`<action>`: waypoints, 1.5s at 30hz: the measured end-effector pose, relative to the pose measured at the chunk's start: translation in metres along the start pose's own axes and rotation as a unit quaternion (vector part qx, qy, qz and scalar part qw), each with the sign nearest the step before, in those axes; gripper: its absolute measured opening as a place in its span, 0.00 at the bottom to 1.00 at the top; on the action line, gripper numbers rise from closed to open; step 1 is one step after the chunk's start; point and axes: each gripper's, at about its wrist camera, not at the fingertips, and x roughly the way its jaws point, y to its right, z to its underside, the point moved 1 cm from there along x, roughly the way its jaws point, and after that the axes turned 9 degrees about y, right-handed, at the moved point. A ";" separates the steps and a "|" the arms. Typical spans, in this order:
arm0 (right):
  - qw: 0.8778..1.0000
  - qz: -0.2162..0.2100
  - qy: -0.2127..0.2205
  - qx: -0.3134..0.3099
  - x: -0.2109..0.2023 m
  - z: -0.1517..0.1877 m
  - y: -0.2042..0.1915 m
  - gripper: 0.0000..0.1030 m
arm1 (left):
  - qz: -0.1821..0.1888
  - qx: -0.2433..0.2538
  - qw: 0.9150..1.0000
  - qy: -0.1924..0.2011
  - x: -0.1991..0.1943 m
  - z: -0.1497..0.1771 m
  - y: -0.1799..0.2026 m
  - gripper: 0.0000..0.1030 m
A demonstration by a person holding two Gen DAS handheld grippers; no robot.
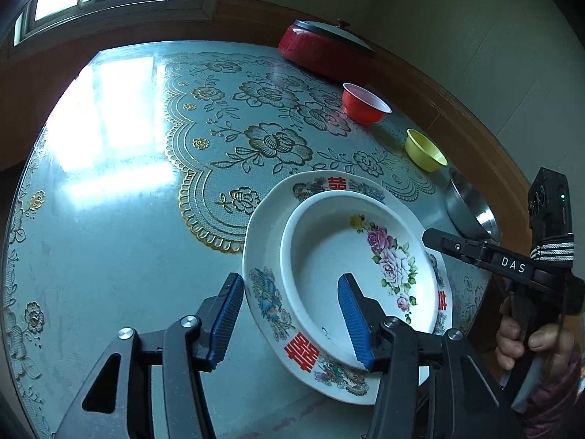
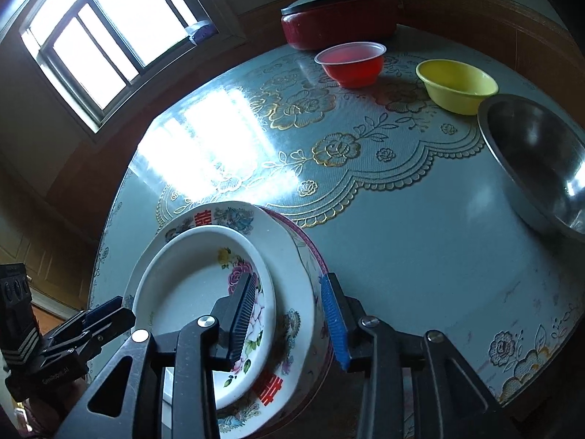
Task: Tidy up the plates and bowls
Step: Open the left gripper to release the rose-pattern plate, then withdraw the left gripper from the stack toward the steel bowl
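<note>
A white plate with pink roses [image 1: 329,256] [image 2: 190,274] lies stacked inside a larger plate with red characters and birds [image 1: 263,292] [image 2: 292,285] at the table's near edge. My left gripper [image 1: 292,322] is open, its jaws straddling the left rims of the stack. My right gripper [image 2: 289,325] is open, its jaws straddling the stack's right rims; it also shows in the left wrist view [image 1: 457,245]. A red bowl [image 1: 363,104] [image 2: 353,62], a yellow bowl [image 1: 426,150] [image 2: 457,84] and a steel bowl [image 1: 470,208] [image 2: 537,161] stand in a row along the far right.
A red pot with a lid [image 1: 321,45] [image 2: 336,18] stands at the table's back edge by the wall. The round table [image 1: 109,219] [image 2: 420,256] has a glass top over a floral lace cloth, with window glare on its left part.
</note>
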 end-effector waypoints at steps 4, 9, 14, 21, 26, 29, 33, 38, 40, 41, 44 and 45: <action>1.000 -0.003 0.003 -0.002 0.001 0.001 0.001 0.36 | -0.006 0.007 1.000 0.000 0.001 0.000 0.003 0.53; 1.000 -0.007 0.000 -0.005 0.001 0.001 0.002 0.36 | -0.005 0.013 1.000 -0.004 0.003 0.001 0.007 0.53; 1.000 -0.007 0.001 -0.010 0.002 -0.001 0.002 0.37 | 0.003 -0.007 1.000 -0.011 0.007 0.000 0.003 0.54; 1.000 -0.008 0.000 -0.024 0.002 -0.001 0.000 0.38 | -0.011 -0.010 1.000 -0.010 0.008 0.000 0.003 0.54; 0.999 -0.001 -0.002 -0.041 0.004 -0.002 -0.003 0.38 | -0.038 -0.009 0.999 -0.002 0.007 0.000 0.002 0.57; 0.999 0.004 -0.002 -0.053 0.005 -0.002 -0.005 0.38 | -0.051 -0.013 0.999 -0.001 0.007 0.001 0.000 0.58; 0.999 0.003 -0.005 -0.053 0.006 -0.004 -0.003 0.38 | -0.067 -0.013 0.998 0.006 0.005 0.001 0.000 0.58; 0.999 0.000 -0.002 -0.048 0.005 -0.007 0.002 0.38 | -0.088 -0.007 0.996 0.030 -0.002 -0.006 0.006 0.58; 0.999 -0.002 0.002 -0.049 0.003 -0.010 0.004 0.38 | -0.093 -0.002 0.995 0.036 -0.003 -0.010 0.011 0.58; 0.999 -0.003 0.004 -0.049 0.002 -0.011 0.005 0.38 | -0.094 0.002 0.995 0.039 -0.004 -0.012 0.014 0.58; 0.999 -0.007 0.010 -0.050 -0.001 -0.015 0.010 0.38 | -0.093 0.012 0.994 0.048 -0.003 -0.018 0.026 0.58; 0.999 -0.008 0.011 -0.050 -0.003 -0.016 0.012 0.38 | -0.092 0.016 0.994 0.050 -0.002 -0.020 0.030 0.58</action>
